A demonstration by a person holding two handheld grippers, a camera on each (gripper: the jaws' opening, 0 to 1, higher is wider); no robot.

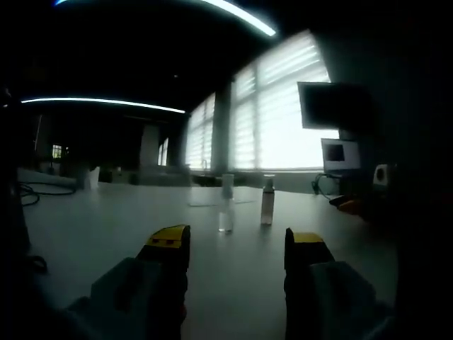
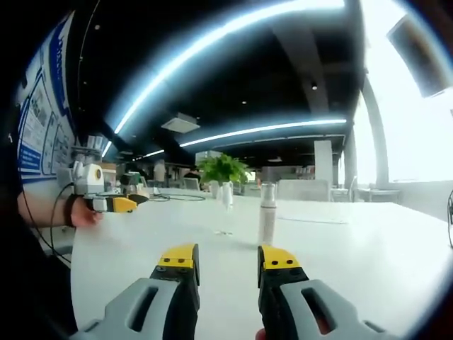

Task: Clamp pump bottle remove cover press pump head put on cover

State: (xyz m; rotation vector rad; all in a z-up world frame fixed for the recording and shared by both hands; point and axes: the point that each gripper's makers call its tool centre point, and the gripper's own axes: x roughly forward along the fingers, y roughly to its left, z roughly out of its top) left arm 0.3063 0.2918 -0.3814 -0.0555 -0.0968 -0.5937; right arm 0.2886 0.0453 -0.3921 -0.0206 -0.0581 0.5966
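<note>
Two small upright bottles stand apart on the white table (image 1: pixel 106 219). One is a clear bottle (image 1: pixel 226 207) with a clear cover; the other is a tinted pump bottle (image 1: pixel 267 201) with its cover on. My left gripper (image 1: pixel 237 248) is open, well short of both, nothing between its yellow-tipped jaws. From the other side, the tinted bottle (image 2: pixel 267 214) is the nearer one and the clear bottle (image 2: pixel 226 204) stands behind it to the left. My right gripper (image 2: pixel 228 261) is open and empty, a short way before the tinted bottle. The left gripper (image 2: pixel 117 205) shows far left, held by a hand (image 2: pixel 81 212).
A dark monitor (image 1: pixel 333 105) and a smaller screen (image 1: pixel 338 152) stand at the table's right end by bright blinds. Cables (image 1: pixel 35 193) lie at the far left. A potted plant (image 2: pixel 224 170) and a sheet of paper (image 2: pixel 311 219) are beyond the bottles.
</note>
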